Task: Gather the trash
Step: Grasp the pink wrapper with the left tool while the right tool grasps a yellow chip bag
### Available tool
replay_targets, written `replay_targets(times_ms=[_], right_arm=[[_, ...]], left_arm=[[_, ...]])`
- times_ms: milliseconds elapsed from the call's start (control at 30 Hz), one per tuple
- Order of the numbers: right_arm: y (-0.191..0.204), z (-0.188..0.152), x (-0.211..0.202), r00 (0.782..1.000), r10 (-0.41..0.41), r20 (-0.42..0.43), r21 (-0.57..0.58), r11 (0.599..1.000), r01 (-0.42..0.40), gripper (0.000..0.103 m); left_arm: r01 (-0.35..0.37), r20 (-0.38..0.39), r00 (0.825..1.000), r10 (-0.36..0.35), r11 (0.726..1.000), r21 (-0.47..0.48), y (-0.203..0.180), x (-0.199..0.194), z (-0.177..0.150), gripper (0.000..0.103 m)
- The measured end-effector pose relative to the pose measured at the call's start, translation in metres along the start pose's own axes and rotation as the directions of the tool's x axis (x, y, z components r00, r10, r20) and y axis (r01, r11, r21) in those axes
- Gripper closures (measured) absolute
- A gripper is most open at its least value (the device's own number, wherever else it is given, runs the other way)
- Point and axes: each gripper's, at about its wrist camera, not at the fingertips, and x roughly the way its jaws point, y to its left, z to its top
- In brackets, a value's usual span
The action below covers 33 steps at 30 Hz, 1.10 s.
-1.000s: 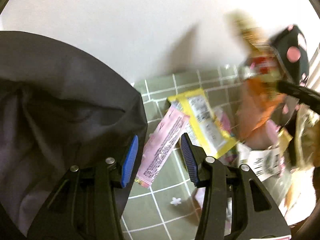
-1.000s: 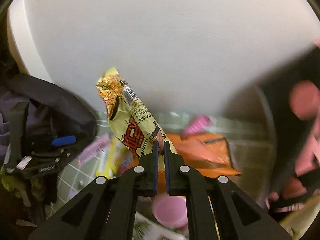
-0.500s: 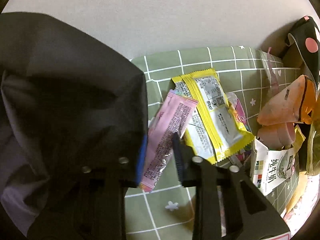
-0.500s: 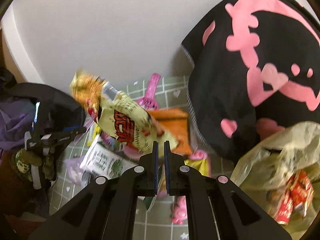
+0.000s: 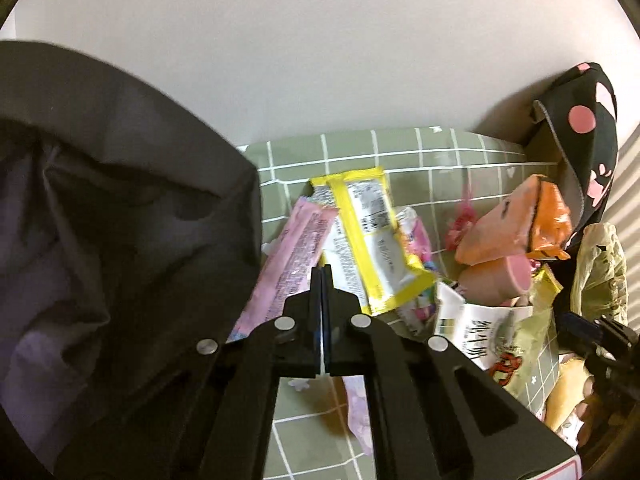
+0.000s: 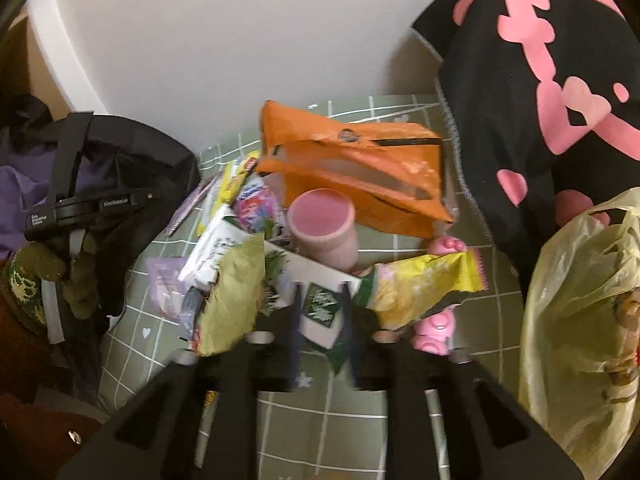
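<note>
My left gripper (image 5: 322,276) has its 2 fingers pressed together; I can't tell from the left wrist view whether the pink wrapper (image 5: 294,264) lying right at the tips is pinched. That wrapper lies on the green checked cloth (image 5: 440,168), its far end tucked under the yellow-edged packet (image 5: 372,236), its left side against the dark bag (image 5: 120,208). Only this view shows the print side of those 2 packets up close

My right gripper (image 6: 320,312) is blurred, its jaws are opening; fingers spread, with the white-and-green carton (image 6: 316,300) between them but not pressed. The yellow-green snack wrapper (image 6: 232,300) sits just left of the left finger, touching the carton

Right wrist view alone gives me the full pile: orange bag (image 6: 360,168) at the far side, pink cup (image 6: 322,228) just near of it, yellow torn packet (image 6: 424,284) right of the carton, pink toy (image 6: 436,328) below that. Translucent yellowish trash bag (image 6: 580,320) at far right, below the black cloth with pink shapes (image 6: 540,80); in the left view this bag (image 5: 600,264) is only a sliver at the right edge

Right view also catches my left gripper (image 6: 80,208) from the side, over the dark bag (image 6: 132,152)
</note>
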Motion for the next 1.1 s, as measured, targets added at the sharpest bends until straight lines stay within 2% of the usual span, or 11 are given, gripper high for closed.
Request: replay_targets(times_ms=[200,367,533,633,700,767,800,967,1033,1100], right_arm=[[0.019,-0.006,0.010,0.997,0.065,-0.031,0.019,0.998,-0.065,0.066],[0.026,-0.016,0.029,0.995,0.072,-0.067,0.058,0.996,-0.068,0.066],[0.027,-0.019,0.034,0.994,0.093,-0.061,0.084,0.993,-0.088,0.066],[0.032,-0.021,0.037,0.994,0.096,-0.057,0.088,0.992,-0.091,0.066],[0.035,-0.024,0.035,0.994,0.104,-0.042,0.097,0.990,-0.099,0.066],[0.037,-0.029,0.032,0.994,0.100,-0.040,0.098,0.991,-0.096,0.066],[0.038,-0.033,0.031,0.995,0.096,-0.040,0.097,0.991,-0.092,0.066],[0.041,-0.040,0.037,0.992,0.117,-0.056,0.107,0.988,-0.111,0.065],[0.043,-0.040,0.044,0.986,0.152,-0.068,0.117,0.983,-0.144,0.065],[0.045,-0.039,0.050,0.982,0.171,-0.082,0.117,0.980,-0.161,0.069]], left_arm=[[-0.007,0.014,1.000,0.007,0.999,0.040,-0.019,-0.001,-0.005,0.103],[-0.001,0.018,1.000,0.000,0.998,0.058,-0.029,0.005,-0.007,0.103],[0.033,0.037,0.999,-0.035,0.998,0.050,-0.016,0.000,-0.011,0.103],[0.056,0.013,0.998,-0.057,0.997,0.056,-0.007,0.005,-0.012,0.103],[0.052,-0.009,0.999,-0.051,0.995,0.090,-0.012,0.017,-0.012,0.090],[0.011,-0.012,1.000,-0.009,0.991,0.132,-0.013,0.024,-0.011,0.075],[-0.002,-0.010,1.000,0.004,0.990,0.141,-0.013,0.026,-0.011,0.072],[-0.046,-0.042,0.998,0.053,0.990,0.133,-0.001,0.048,-0.006,0.071],[-0.060,-0.051,0.996,0.067,0.989,0.136,0.001,0.054,-0.005,0.071],[-0.067,-0.050,0.996,0.075,0.989,0.135,0.002,0.057,-0.004,0.071]])
